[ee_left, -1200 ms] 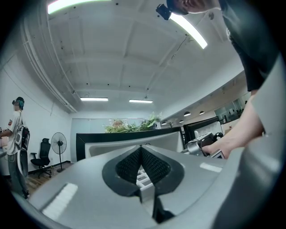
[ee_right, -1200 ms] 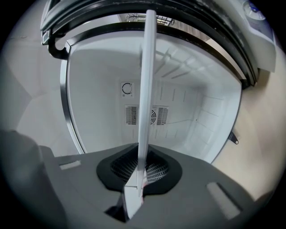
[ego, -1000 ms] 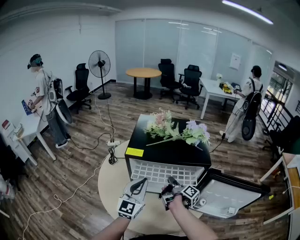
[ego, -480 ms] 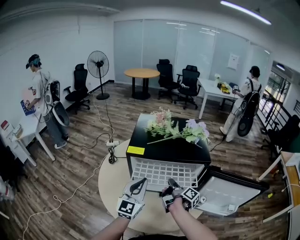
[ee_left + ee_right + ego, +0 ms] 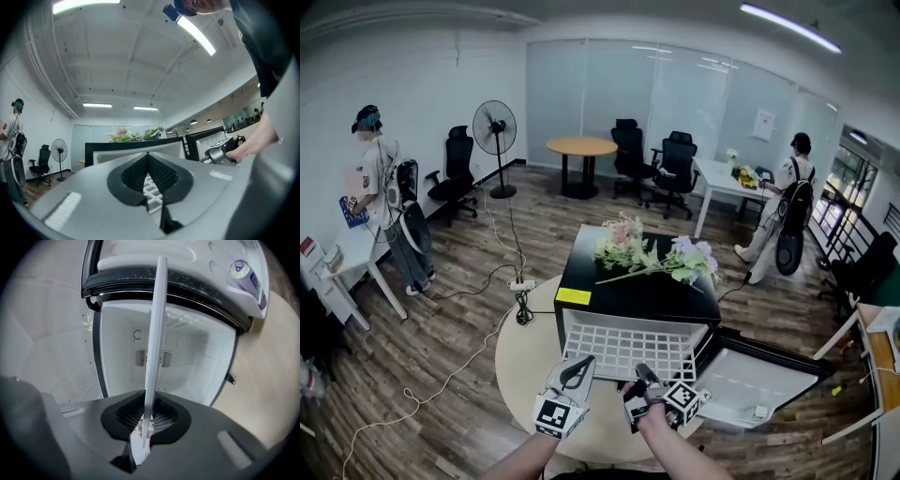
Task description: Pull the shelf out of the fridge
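Observation:
A black mini fridge stands on a round table with its door swung open to the right. Its white grid shelf sticks out of the front. My right gripper is shut on the shelf's front edge. In the right gripper view the shelf runs edge-on from the jaws into the white fridge interior. My left gripper sits by the shelf's front left corner, tilted upward. Its tips meet, and the grid shows behind them.
Artificial flowers lie on top of the fridge. A can sits in the door's pocket. A power strip and cables trail over the floor on the left. Two people, a fan and office chairs stand farther back.
My right gripper and the shelf have come a little further out toward me. The left gripper has stayed in place.

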Tool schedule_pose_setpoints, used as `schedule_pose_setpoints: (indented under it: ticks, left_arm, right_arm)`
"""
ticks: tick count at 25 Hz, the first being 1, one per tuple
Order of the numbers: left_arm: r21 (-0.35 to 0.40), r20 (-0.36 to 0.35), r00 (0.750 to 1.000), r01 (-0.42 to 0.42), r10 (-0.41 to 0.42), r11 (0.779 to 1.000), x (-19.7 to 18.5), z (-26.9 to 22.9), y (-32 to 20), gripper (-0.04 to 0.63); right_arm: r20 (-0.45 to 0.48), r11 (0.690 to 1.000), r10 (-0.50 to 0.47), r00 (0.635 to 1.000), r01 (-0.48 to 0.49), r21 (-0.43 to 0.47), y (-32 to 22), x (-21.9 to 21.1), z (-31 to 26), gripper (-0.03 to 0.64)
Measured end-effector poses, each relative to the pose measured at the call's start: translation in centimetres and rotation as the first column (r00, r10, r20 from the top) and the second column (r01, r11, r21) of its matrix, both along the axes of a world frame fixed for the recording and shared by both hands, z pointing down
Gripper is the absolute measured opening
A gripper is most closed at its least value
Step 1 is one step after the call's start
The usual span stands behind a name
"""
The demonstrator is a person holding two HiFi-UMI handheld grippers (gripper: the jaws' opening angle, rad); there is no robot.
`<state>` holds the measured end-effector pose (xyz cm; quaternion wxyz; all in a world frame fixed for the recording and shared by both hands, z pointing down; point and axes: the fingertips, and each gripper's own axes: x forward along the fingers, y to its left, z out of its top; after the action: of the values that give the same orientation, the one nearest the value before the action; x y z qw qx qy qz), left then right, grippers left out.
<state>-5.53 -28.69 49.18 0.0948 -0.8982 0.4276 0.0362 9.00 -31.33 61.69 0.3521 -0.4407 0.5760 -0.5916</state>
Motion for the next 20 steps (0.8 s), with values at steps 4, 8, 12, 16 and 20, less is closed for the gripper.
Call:
schedule_pose_setpoints:
  ticks: [4, 8, 12, 16, 20]
  left_arm:
    - [-0.007, 0.003, 1.000, -0.006, 0.006, 1.000, -0.1, 0.4, 0.2, 0.000]
    - [-0.002, 0.003, 1.000, -0.013, 0.013, 1.000, 0.0, 0.3, 0.5, 0.000]
    - [0.002, 0.003, 1.000, -0.017, 0.017, 1.000, 0.2, 0.1, 0.8, 0.000]
    - [-0.006, 0.004, 1.000, -0.017, 0.017, 1.000, 0.2, 0.4, 1.1, 0.000]
    - [-0.019, 0.000, 1.000, -0.012, 0.012, 1.000, 0.5, 1.1, 1.0, 0.000]
  right_arm:
    - [0.003, 1.000, 0.000, 1.000, 0.000, 0.027, 0.8, 0.1, -0.3, 0.038]
    - [0.009, 0.999, 0.005, 1.000, -0.006, 0.044, 1.3, 0.1, -0.8, 0.038]
    - [-0.078, 1.000, -0.009, 0.997, 0.010, 0.008, 2.6, 0.0, 0.1, 0.035]
    - [-0.198, 0.998, -0.046, 0.979, 0.054, 0.032, 3.8, -0.1, 0.7, 0.035]
    - [-0.398, 0.992, -0.088, 0.913, 0.117, 0.048, 4.0, 0.3, 0.5, 0.035]
